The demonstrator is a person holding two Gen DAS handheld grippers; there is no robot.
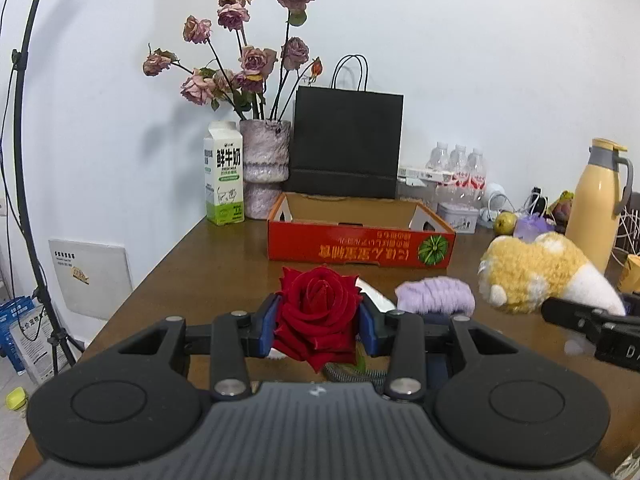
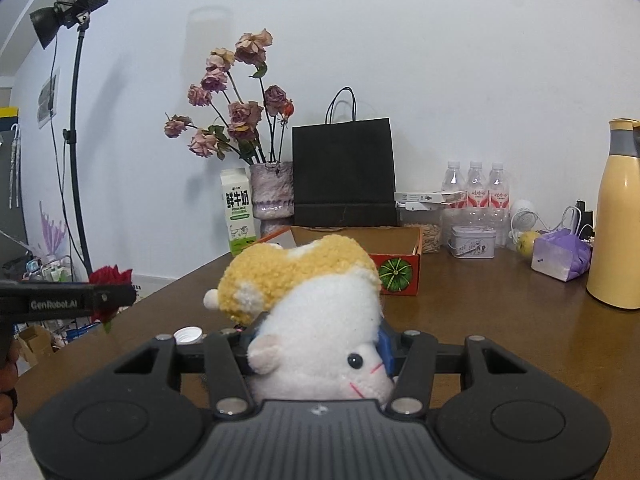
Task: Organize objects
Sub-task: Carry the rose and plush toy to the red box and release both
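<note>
A: Left gripper (image 1: 318, 326) pinching red rose (image 1: 318, 316); right gripper (image 2: 316, 350) clamped on plush hamster (image 2: 316, 320). Orange box (image 1: 360, 246) at 12 o'clock.
B: Risk: crushing petals, or plush slipping from shallow grip.

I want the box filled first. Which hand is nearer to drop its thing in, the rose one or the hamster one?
Probably left. The left gripper, shut on the rose, faces the box straight ahead. The right gripper holds the hamster with the box ahead too, so it's close.

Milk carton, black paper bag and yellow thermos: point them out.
milk carton (image 1: 224, 176), left wrist view, front label.
black paper bag (image 1: 347, 140), left wrist view, front panel.
yellow thermos (image 2: 618, 232), right wrist view, body.
</note>
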